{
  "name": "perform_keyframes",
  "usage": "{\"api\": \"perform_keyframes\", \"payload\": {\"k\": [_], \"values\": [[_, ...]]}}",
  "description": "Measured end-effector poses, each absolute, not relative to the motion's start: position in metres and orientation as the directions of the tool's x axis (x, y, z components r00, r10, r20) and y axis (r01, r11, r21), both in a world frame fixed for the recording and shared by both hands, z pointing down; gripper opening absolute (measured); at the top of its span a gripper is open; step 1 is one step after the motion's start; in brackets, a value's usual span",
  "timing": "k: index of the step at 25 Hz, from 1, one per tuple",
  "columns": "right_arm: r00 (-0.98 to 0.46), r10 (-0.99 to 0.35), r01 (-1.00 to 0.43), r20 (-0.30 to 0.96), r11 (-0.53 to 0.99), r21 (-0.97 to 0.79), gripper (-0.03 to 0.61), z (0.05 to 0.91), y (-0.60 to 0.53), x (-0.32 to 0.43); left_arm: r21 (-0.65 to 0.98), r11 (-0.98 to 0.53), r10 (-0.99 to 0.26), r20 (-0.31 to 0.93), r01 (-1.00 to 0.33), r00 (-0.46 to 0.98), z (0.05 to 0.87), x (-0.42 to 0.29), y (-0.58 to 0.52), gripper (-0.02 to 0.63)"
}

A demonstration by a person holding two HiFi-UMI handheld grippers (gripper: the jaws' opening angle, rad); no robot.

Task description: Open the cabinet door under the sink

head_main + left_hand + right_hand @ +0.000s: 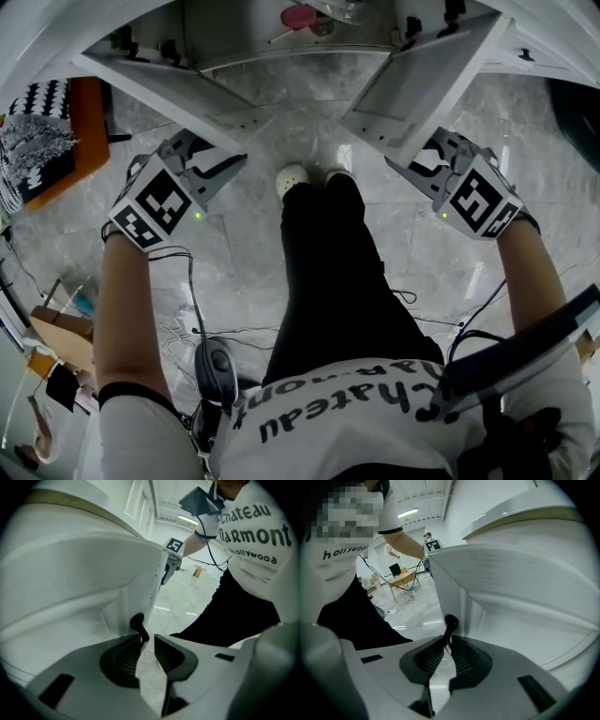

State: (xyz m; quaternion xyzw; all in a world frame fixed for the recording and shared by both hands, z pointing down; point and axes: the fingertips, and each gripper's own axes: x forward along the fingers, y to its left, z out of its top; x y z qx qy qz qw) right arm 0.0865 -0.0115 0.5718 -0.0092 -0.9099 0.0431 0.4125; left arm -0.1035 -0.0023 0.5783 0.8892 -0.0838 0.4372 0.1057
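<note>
Both white doors of the cabinet under the sink stand swung out toward me, the left door [159,89] and the right door [427,70]. My left gripper [236,159] is at the left door's free edge. In the left gripper view [147,641] its jaws are closed around the thin black curved handle [137,623], which lies against the left pad. At the right door's edge, my right gripper [398,167] pinches that door's black handle [451,622] between both pads [447,646]. The open cabinet lies between the doors.
My legs and a white shoe [292,178] stand on the marble floor between the doors. A pink object [298,16] lies inside the cabinet. An orange mat with a black-and-white cushion [42,141] is at the left. Cables [187,319] trail on the floor.
</note>
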Motion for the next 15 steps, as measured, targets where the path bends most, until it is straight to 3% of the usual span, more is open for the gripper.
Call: {"api": "perform_keyframes", "payload": {"k": [15], "values": [[-0.588, 0.08, 0.02, 0.805, 0.996, -0.084, 0.052, 0.577, -0.003, 0.112, 0.133, -0.972, 0.011, 0.848, -0.192, 0.53, 0.584, -0.141, 0.033, 0.072]]}}
